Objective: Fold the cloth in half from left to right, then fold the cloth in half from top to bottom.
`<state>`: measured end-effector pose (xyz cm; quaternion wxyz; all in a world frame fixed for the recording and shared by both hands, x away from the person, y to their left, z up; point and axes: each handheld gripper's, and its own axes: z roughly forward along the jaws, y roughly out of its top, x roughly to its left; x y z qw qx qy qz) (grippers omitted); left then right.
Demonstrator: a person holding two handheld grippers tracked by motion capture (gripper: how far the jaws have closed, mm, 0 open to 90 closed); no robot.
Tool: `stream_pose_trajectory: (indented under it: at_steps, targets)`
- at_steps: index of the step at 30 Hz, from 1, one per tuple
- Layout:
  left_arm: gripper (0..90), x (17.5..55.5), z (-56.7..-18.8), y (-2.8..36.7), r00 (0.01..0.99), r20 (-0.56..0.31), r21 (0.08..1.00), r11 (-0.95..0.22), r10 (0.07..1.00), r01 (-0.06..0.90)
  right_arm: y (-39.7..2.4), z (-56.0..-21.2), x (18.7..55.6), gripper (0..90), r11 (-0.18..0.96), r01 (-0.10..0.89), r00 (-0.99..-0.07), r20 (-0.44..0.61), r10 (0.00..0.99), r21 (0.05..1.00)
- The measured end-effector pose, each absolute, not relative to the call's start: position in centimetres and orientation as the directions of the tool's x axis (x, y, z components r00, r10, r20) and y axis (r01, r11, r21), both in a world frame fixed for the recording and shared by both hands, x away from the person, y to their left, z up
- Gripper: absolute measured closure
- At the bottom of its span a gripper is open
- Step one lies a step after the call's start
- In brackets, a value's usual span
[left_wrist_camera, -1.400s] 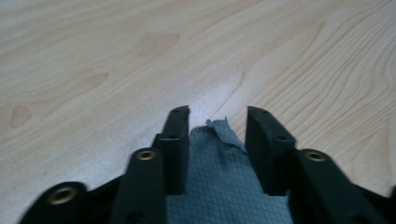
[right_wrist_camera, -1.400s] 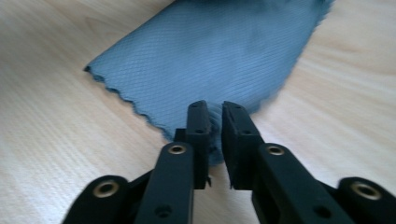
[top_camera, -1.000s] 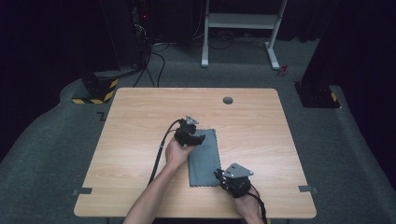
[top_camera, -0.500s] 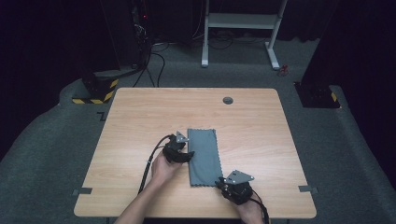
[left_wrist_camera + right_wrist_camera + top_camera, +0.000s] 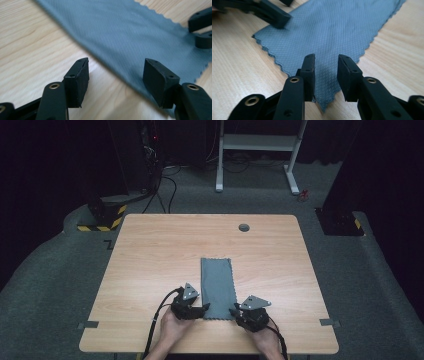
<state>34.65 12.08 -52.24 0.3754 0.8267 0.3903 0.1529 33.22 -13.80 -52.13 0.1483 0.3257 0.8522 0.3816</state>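
Wooden table (image 5: 150,250); cloth (image 5: 218,281) lengthwise away

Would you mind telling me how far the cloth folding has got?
Done: the cloth lies flat in a narrow folded strip on the table. In hand: both grippers, left and right, sit open at its near corners, jaws just opening. Probably left: another fold.

cloths: 1 grey cloth (image 5: 218,281) | claws: 2, left claw (image 5: 204,309), right claw (image 5: 233,310) | tables: 1 table (image 5: 150,250)
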Motion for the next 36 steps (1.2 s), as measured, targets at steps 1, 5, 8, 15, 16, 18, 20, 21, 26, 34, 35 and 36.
stream_pose_trajectory:
  at_steps: [1, 5, 8, 15, 16, 18, 20, 21, 26, 34, 35, 36]
  targets:
    - [38.0, 34.4, -52.2, 12.2, 0.650, -0.014, 0.736, -0.432, 0.760, 0.521, -13.8, -52.3, 33.3, 65.7, 0.500, 0.443, -0.747, -0.003, 0.665, 0.745]
    - [38.0, 33.6, -52.5, 12.6, 0.641, 0.003, 0.751, -0.425, 0.768, 0.506, -14.0, -52.3, 33.2, 60.1, 0.514, 0.431, -0.754, -0.018, 0.657, 0.742]
    - [38.1, 33.1, -52.6, 12.8, 0.616, -0.005, 0.761, -0.397, 0.788, 0.513, -14.4, -52.3, 33.2, 57.9, 0.516, 0.430, -0.757, -0.016, 0.653, 0.741]
    - [38.7, 32.1, -52.7, 13.5, 0.599, 0.007, 0.760, -0.394, 0.801, 0.517, -14.5, -52.3, 33.3, 56.7, 0.510, 0.443, -0.753, -0.004, 0.658, 0.738]
    - [38.7, 32.0, -52.7, 13.5, 0.601, 0.007, 0.760, -0.395, 0.799, 0.516, -14.6, -52.3, 33.3, 56.5, 0.510, 0.440, -0.756, -0.002, 0.654, 0.739]
    - [38.7, 31.9, -52.7, 13.6, 0.602, 0.002, 0.760, -0.393, 0.798, 0.518, -14.7, -52.3, 33.3, 55.5, 0.514, 0.436, -0.760, -0.003, 0.650, 0.738]
    - [38.8, 31.7, -52.6, 13.7, 0.609, -0.014, 0.764, -0.384, 0.793, 0.518, -14.7, -52.3, 33.4, 53.6, 0.512, 0.439, -0.756, -0.005, 0.655, 0.738]
    - [38.8, 31.5, -52.6, 13.6, 0.612, -0.040, 0.771, -0.365, 0.790, 0.521, -14.7, -52.3, 33.4, 53.6, 0.513, 0.438, -0.755, -0.007, 0.656, 0.738]
    - [36.7, 31.3, -52.2, 12.3, 0.642, -0.041, 0.769, -0.386, 0.765, 0.510, -14.7, -52.3, 33.3, 53.6, 0.509, 0.442, -0.751, -0.006, 0.660, 0.739]
    - [38.0, 30.4, -52.3, 12.0, 0.655, 0.026, 0.739, -0.456, 0.755, 0.496, -14.6, -52.3, 33.3, 47.4, 0.503, 0.452, -0.732, -0.016, 0.681, 0.736]
    - [37.7, 30.5, -52.4, 12.3, 0.652, 0.012, 0.739, -0.446, 0.758, 0.505, -14.6, -52.3, 33.4, 47.7, 0.506, 0.453, -0.735, -0.014, 0.678, 0.734]
    - [37.0, 30.5, -52.4, 12.6, 0.651, 0.005, 0.738, -0.443, 0.759, 0.510, -14.6, -52.3, 33.4, 48.0, 0.499, 0.461, -0.732, -0.004, 0.681, 0.734]
